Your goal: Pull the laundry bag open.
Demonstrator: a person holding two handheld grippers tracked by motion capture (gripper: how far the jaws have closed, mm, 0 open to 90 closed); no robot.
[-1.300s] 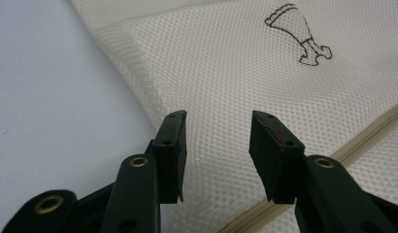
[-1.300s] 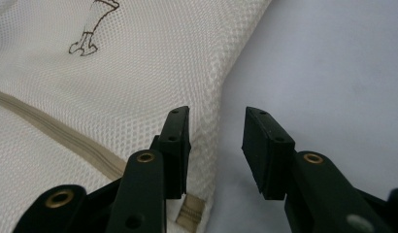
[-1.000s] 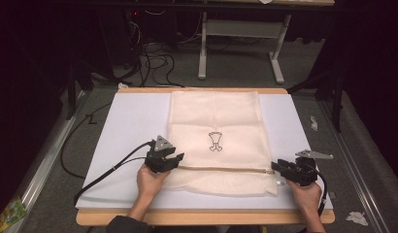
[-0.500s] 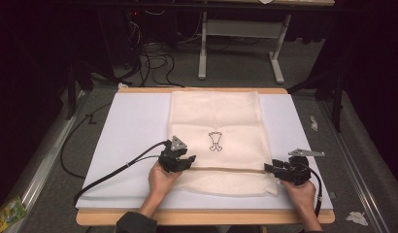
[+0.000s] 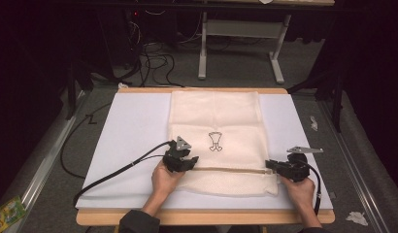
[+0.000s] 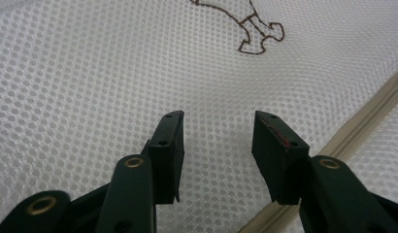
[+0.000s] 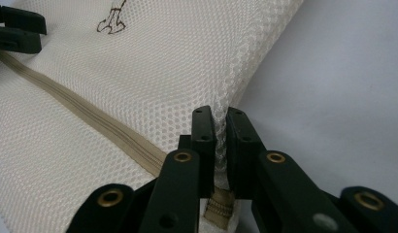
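Left claw (image 5: pixel 187 162) sits on the near part of the mesh bag (image 5: pixel 214 116), at its left side, just above the tan zipper (image 5: pixel 231 170). Its jaws are apart, with bare mesh between them, and they pinch nothing. A small brown drawing (image 5: pixel 215 141) on the bag is a little to the right and farther away. The bag is cream and lies flat in the middle of the white mat (image 5: pixel 134 131) on the tabletop (image 5: pixel 202 217). The zipper runs from left to right across the near part of the bag. At the right end of the zipper is the right claw (image 5: pixel 271 165). Its jaws have just been closing and now pinch the bag's right edge, right where the zipper ends. A black cable (image 5: pixel 114 171) runs from the left claw off to the left over the mat.
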